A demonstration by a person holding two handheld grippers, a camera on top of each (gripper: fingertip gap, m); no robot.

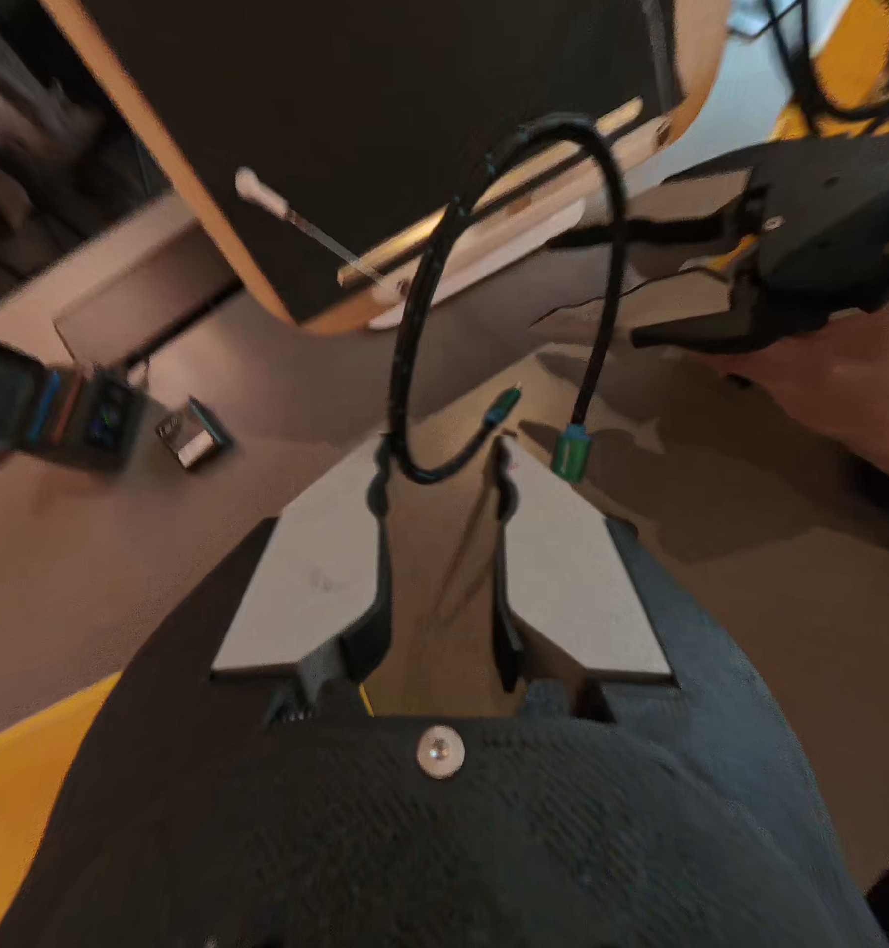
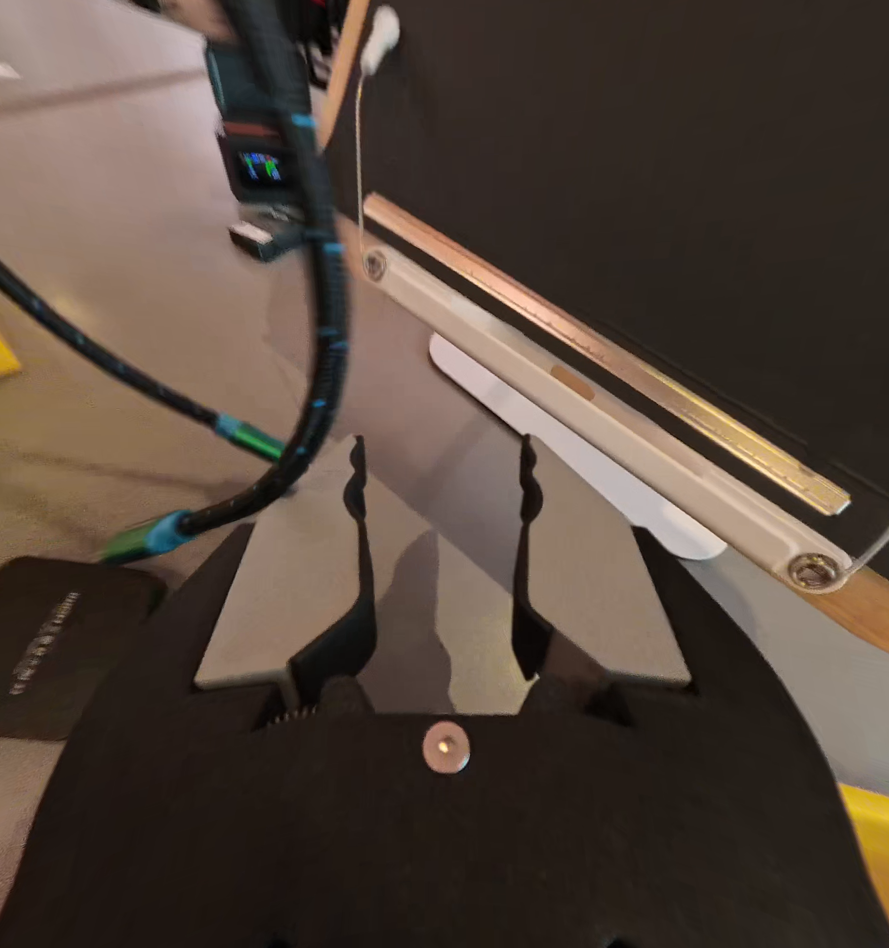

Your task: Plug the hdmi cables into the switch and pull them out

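A black braided HDMI cable (image 1: 560,125) arches up in front of my left gripper (image 1: 442,456), which is open and empty. One green plug (image 1: 570,456) hangs down just right of my fingertips; a second green plug (image 1: 504,405) lies behind them. In the right wrist view the black switch box (image 2: 57,646) lies at lower left. One green plug (image 2: 134,544) sits at its far edge; blur hides whether it is seated. The other plug (image 2: 252,436) lies loose. My right gripper (image 2: 442,446) is open and empty, also visible in the left wrist view (image 1: 689,287).
A large black board with a wooden rim (image 2: 637,205) leans over a pale bar (image 2: 586,410) at the back. A small device with a lit screen (image 1: 104,415) and a small silver-ended adapter (image 1: 191,441) lie at the left. A hand (image 1: 832,390) holds the right gripper.
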